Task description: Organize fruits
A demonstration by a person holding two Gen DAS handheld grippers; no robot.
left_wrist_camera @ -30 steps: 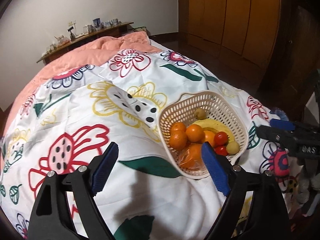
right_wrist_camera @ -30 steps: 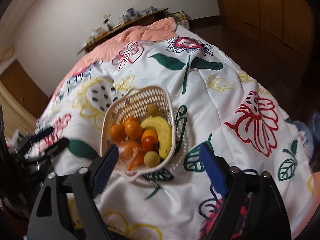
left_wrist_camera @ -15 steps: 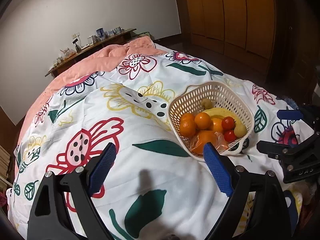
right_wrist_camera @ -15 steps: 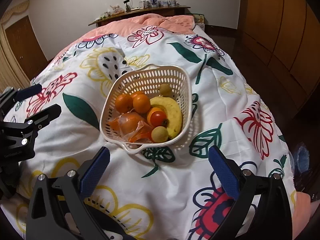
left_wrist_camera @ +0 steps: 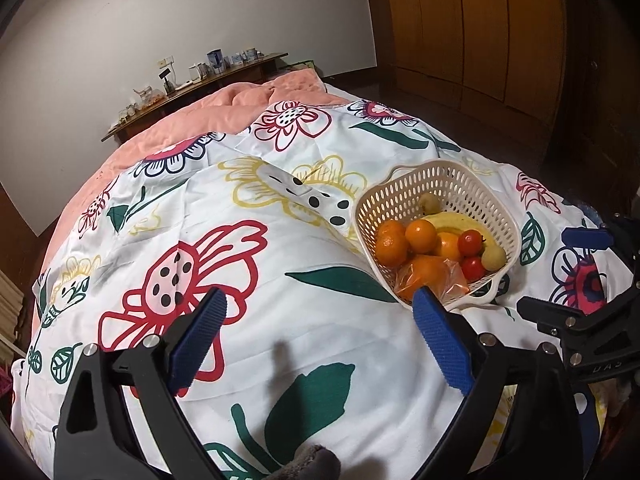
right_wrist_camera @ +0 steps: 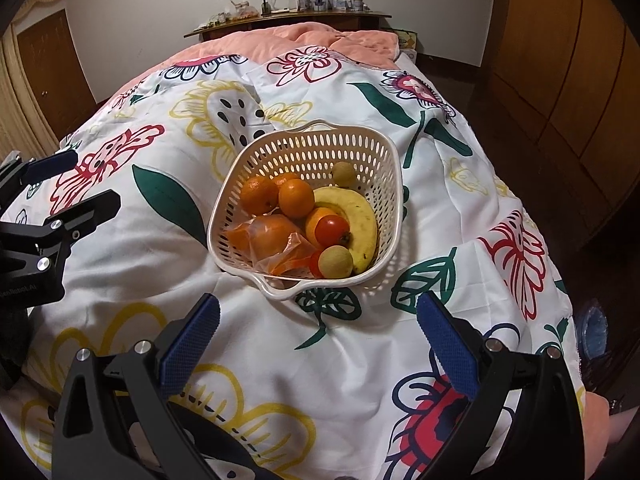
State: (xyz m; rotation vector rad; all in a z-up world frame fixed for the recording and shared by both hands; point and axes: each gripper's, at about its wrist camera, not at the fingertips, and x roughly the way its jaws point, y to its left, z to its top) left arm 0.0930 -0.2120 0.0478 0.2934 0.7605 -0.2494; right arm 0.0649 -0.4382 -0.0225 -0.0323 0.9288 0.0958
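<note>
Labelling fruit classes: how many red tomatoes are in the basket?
2. One small red tomato sits on top mid-basket, against the yellow banana. The other lies lower near the cream perforated plastic basket's front rim, partly hidden. More may be buried.

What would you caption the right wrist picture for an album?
Open right gripper poised before a basket of fruit on a flowered bedspread.

Warm indoor light falls from above and lights the white floral bedcover [left_wrist_camera: 328,320] evenly, while the wooden wardrobe [left_wrist_camera: 480,28] and the room's edges sink into dimness. Both fisheye views bend hard at the rim, with black vignetted corners. Focus is sharp at the centre. A soft grey shadow lies on the cover in the left wrist view.
</note>
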